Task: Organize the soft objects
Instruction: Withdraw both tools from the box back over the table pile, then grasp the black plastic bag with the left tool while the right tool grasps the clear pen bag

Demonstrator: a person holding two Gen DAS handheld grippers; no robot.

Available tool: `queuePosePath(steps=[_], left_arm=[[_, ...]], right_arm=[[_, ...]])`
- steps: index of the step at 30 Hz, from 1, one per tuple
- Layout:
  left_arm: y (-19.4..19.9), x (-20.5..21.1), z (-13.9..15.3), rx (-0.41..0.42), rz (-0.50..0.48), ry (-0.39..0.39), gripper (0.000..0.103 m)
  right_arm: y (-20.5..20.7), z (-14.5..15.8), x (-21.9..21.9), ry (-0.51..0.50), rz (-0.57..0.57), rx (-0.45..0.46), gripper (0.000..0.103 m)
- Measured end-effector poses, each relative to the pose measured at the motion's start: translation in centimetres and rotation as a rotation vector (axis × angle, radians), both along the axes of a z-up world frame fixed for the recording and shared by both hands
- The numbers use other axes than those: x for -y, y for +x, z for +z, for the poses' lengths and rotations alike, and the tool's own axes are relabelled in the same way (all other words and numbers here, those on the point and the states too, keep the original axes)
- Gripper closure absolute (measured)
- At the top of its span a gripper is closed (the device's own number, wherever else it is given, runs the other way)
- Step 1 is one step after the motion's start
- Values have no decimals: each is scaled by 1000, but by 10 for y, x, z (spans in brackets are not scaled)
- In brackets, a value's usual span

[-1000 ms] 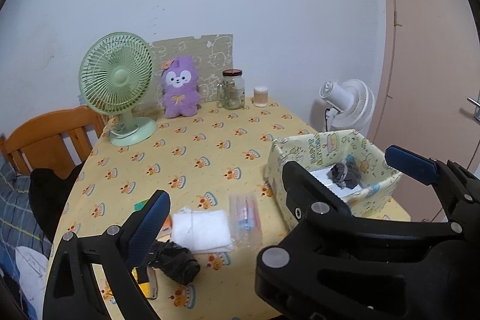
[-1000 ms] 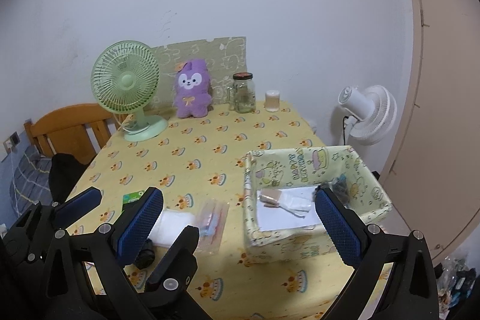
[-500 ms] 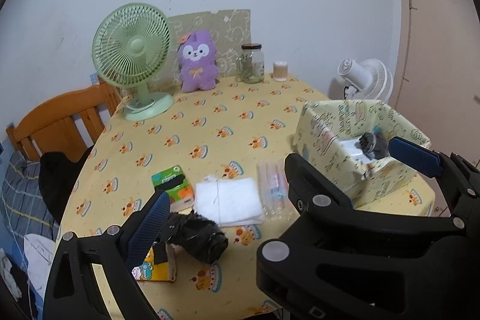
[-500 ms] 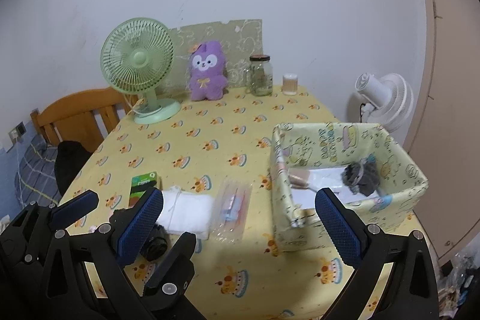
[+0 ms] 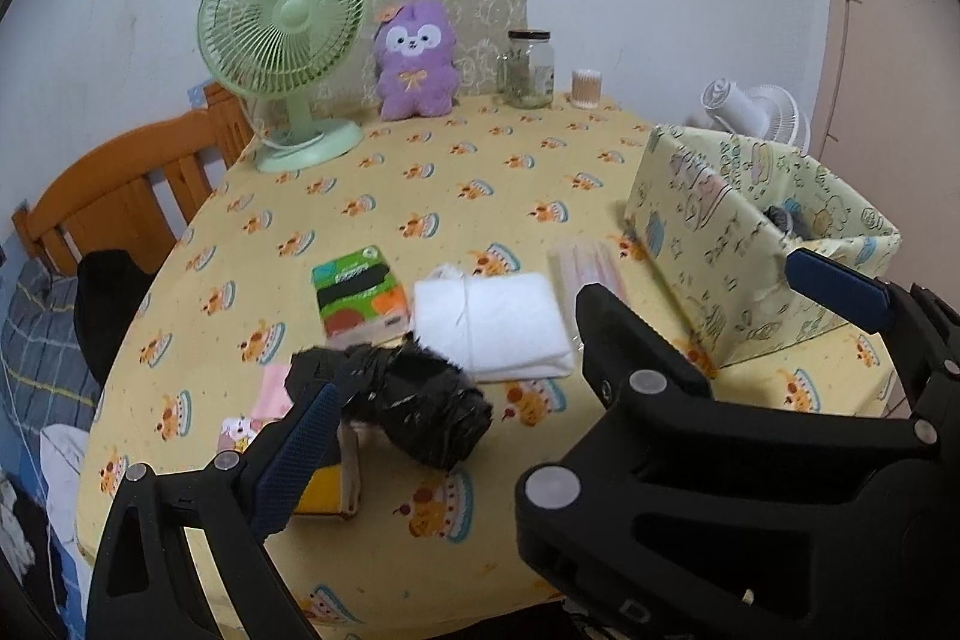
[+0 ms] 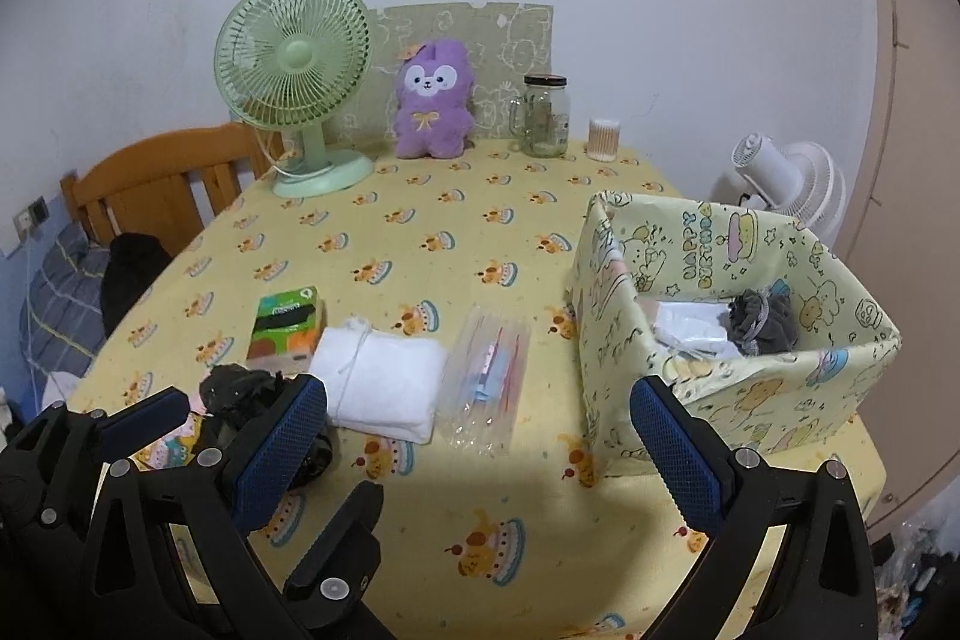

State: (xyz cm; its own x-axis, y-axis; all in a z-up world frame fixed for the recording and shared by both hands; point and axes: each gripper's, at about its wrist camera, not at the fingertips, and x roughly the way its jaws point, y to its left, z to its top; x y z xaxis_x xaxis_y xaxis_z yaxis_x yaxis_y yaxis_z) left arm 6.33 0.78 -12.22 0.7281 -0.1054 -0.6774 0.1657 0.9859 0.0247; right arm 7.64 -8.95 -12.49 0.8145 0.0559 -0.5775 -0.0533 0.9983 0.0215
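Observation:
A folded white cloth (image 5: 492, 325) (image 6: 381, 385) lies on the yellow tablecloth. A crumpled black bundle (image 5: 414, 406) (image 6: 252, 394) lies left of it, near the front edge. A patterned fabric box (image 6: 738, 334) (image 5: 750, 244) stands at the right and holds a grey scrunchie (image 6: 762, 319) and white items. A purple plush (image 5: 415, 61) (image 6: 432, 100) sits at the back. My left gripper (image 5: 564, 358) is open above the black bundle and white cloth. My right gripper (image 6: 480, 436) is open and empty above the front of the table.
A green tissue pack (image 5: 357, 292), a clear plastic packet (image 6: 486, 376) and a small book (image 5: 324, 478) lie near the cloth. A green fan (image 6: 294, 76), a glass jar (image 6: 543, 115) and a swab cup (image 6: 603, 139) stand at the back. A wooden chair (image 6: 156, 184) is at left, a white fan (image 6: 786, 178) at right.
Both views have pulled back and dropped toward the front edge. The left gripper has swung left, from beside the box to over the black bundle. The jaws stay open.

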Motion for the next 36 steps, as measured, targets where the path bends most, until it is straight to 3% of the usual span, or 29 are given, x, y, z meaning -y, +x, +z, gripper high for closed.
queuePosePath(steps=[8,11,26,36], left_arm=[[6,-9,-20,-37,36,-7,6],[10,-11,-28,-52,48,-8,11],[32,-17,-39,-41,79,0,15],[46,-14,-43,-52,74,6,36]], right_arm=[[9,-21,-8,3,16,-42,1],[14,-27,-7,9,6,-62,1],[37,-40,-10,15,-5,-114,1],[50,-46,-11,-6,-39,-114,18]])
